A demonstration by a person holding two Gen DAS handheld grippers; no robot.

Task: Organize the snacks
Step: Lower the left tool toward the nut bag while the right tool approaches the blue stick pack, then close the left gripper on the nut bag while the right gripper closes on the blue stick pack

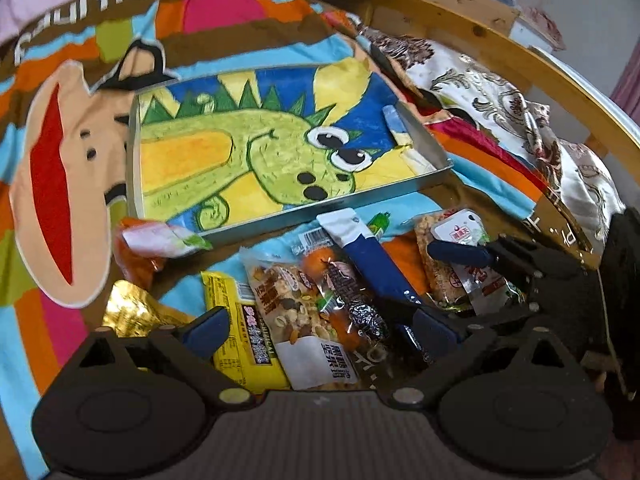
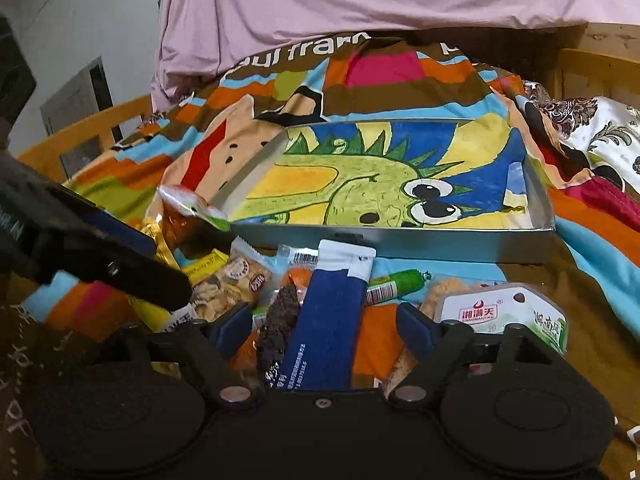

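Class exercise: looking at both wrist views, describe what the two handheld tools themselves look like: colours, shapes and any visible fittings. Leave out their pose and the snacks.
Both match. The left tool has a matte black body with two round housings, angular black linkage arms joined by silver pivot pins, and dark blue pads on the fingers. The right tool repeats this, with a small screw at its centre. No cables, markings or sleeves show.

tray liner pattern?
Green cartoon dinosaur on the tray, blue and yellow ground; clearest in right wrist view.
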